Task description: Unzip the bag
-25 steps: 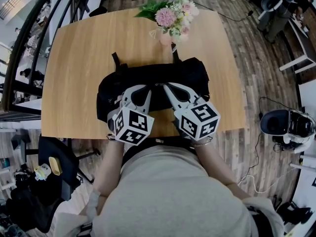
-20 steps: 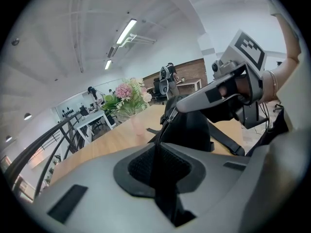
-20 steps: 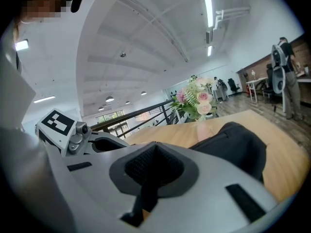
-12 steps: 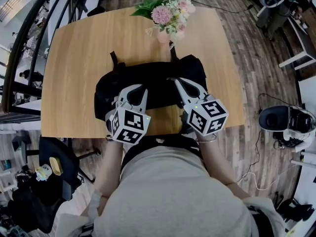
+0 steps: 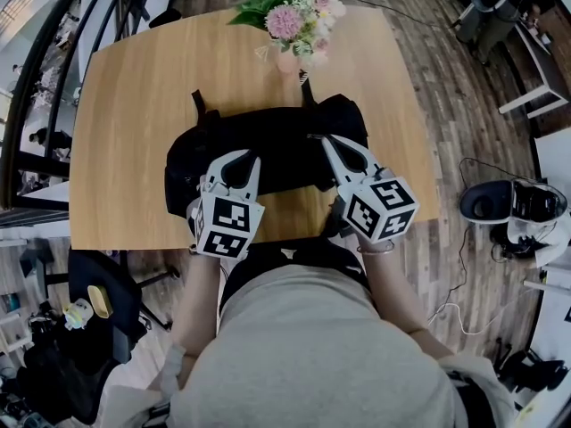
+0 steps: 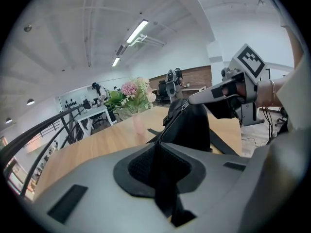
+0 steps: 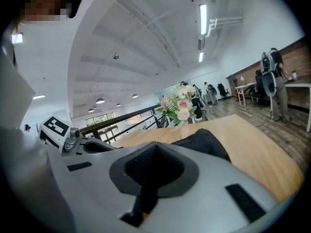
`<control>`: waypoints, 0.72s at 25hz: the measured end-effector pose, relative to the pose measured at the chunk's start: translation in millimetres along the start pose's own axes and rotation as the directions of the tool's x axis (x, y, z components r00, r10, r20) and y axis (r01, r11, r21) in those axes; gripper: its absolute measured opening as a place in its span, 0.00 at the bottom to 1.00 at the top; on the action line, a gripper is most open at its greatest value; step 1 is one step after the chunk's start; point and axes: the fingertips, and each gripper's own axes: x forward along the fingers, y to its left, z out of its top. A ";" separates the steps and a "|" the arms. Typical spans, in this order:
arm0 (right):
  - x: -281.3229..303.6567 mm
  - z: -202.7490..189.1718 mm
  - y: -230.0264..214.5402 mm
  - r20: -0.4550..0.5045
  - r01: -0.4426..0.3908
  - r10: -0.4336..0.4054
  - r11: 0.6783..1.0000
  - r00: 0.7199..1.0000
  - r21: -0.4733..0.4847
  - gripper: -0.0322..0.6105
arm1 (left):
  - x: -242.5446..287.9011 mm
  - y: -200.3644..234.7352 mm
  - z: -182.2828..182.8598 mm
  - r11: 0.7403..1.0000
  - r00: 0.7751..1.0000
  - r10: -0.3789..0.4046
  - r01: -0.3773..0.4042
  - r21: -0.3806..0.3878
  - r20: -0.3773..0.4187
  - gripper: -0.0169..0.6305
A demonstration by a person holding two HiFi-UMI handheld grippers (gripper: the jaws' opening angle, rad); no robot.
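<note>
Well, in the head view the bag (image 5: 277, 136) lies across the table (image 5: 125, 96) in front of me, with flowers (image 5: 294, 20) just behind it. My left gripper (image 5: 239, 156) sits at the bag's middle to anchor it. My right gripper (image 5: 323, 139) is nearer the bag's right end, along what I judge is the zip. In the left gripper view the jaws are nearly closed, pinching the bag's seam taut. In the right gripper view the jaws are fully together against the bag, and the pull is too small to make out.
</note>
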 end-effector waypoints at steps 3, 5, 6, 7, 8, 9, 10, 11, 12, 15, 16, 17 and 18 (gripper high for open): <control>-1.7 2.6 -3.4 -0.003 0.007 -0.007 1.000 1.000 -0.016 0.07 | 0.8 1.2 -0.3 1.000 1.000 0.003 -0.003 -0.011 -0.001 0.10; -2.5 5.5 -7.0 -0.004 0.015 -0.015 1.000 1.000 -0.027 0.07 | 1.8 2.4 0.8 1.000 1.000 0.006 -0.006 -0.019 0.004 0.10; -3.3 6.8 -9.3 -0.004 0.019 -0.019 0.999 1.000 -0.026 0.07 | 2.2 3.0 1.0 1.000 1.000 0.007 -0.007 -0.025 0.006 0.10; -4.0 8.0 -11.6 -0.004 0.022 -0.022 0.999 1.000 -0.025 0.07 | 2.4 3.4 1.0 1.000 1.000 0.009 -0.008 -0.029 0.007 0.10; -4.8 9.1 -13.7 -0.004 0.024 -0.024 0.999 1.000 -0.027 0.07 | 2.6 3.6 0.9 0.999 1.000 0.011 -0.010 -0.031 0.006 0.10; -5.5 10.1 -16.0 -0.004 0.028 -0.028 0.999 1.000 -0.029 0.07 | 2.8 3.8 0.8 0.999 1.000 0.013 -0.013 -0.033 0.005 0.10; -6.4 11.4 -18.7 -0.002 0.033 -0.033 0.999 0.999 -0.030 0.07 | 2.9 4.0 0.7 0.999 1.000 0.016 -0.016 -0.035 0.005 0.10; -7.3 12.9 -21.7 0.000 0.039 -0.039 0.999 0.999 -0.028 0.07 | 2.9 4.3 1.0 0.999 1.000 0.019 -0.019 -0.037 0.006 0.10; -8.2 14.5 -25.0 0.002 0.045 -0.045 0.999 0.999 -0.025 0.07 | 2.7 4.7 1.8 0.999 1.000 0.021 -0.020 -0.038 0.007 0.10; -10.5 18.2 -35.1 0.006 0.061 -0.061 0.998 0.998 -0.023 0.07 | 3.4 5.2 2.3 0.999 1.000 0.024 -0.024 -0.040 0.010 0.10; -11.4 18.8 -38.5 0.007 0.066 -0.066 0.998 0.998 -0.022 0.07 | 3.9 5.2 2.0 0.999 1.000 0.026 -0.025 -0.042 0.009 0.10; -12.6 19.2 -41.9 0.008 0.072 -0.072 0.997 0.997 -0.019 0.07 | 4.3 5.3 2.2 0.999 1.000 0.028 -0.028 -0.043 0.009 0.10; -13.9 19.5 -45.1 0.011 0.078 -0.078 0.997 0.997 -0.014 0.07 | 4.6 5.4 2.8 0.999 0.999 0.030 -0.030 -0.043 0.010 0.10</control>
